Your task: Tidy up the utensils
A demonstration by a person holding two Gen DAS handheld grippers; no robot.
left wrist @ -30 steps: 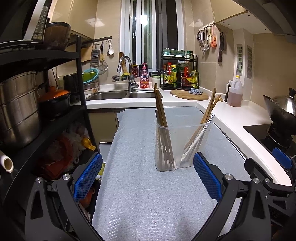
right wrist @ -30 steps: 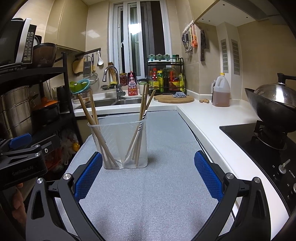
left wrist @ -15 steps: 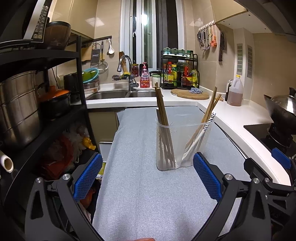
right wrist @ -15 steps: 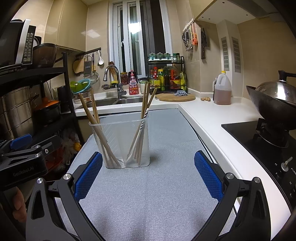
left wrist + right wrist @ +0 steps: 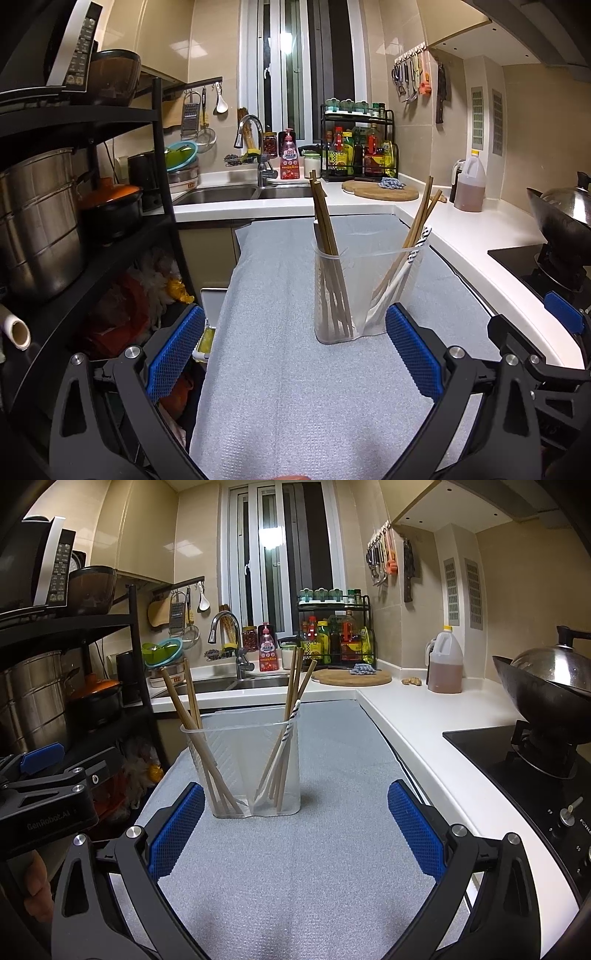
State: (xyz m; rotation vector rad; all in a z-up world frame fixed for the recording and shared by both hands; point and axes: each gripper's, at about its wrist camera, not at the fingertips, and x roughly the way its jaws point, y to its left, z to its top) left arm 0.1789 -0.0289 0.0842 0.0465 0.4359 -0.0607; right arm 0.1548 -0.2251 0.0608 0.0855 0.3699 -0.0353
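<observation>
A clear plastic utensil holder (image 5: 364, 295) (image 5: 243, 768) stands upright on the grey mat (image 5: 295, 387) (image 5: 314, 867). Inside it, wooden chopsticks (image 5: 325, 229) (image 5: 184, 709) lean to the left side, while more wooden chopsticks (image 5: 421, 218) (image 5: 295, 686) and a white striped utensil (image 5: 415, 251) (image 5: 288, 734) lean to the right side. My left gripper (image 5: 295, 350) is open, nothing between its blue pads, just in front of the holder. My right gripper (image 5: 295, 827) is likewise open and empty, short of the holder. In the right wrist view the left gripper's body (image 5: 48, 794) sits at the left edge.
A black shelf rack (image 5: 74, 221) with steel pots stands on the left. The sink (image 5: 229, 194) and faucet lie behind the mat. A cutting board (image 5: 380, 192), an oil jug (image 5: 469, 184) and a spice rack (image 5: 358, 155) sit on the white counter; a wok (image 5: 546, 698) rests on the stove.
Both views have shifted only slightly; the holder sits a little nearer and more central in the right wrist view. Both grippers remain open and empty.
</observation>
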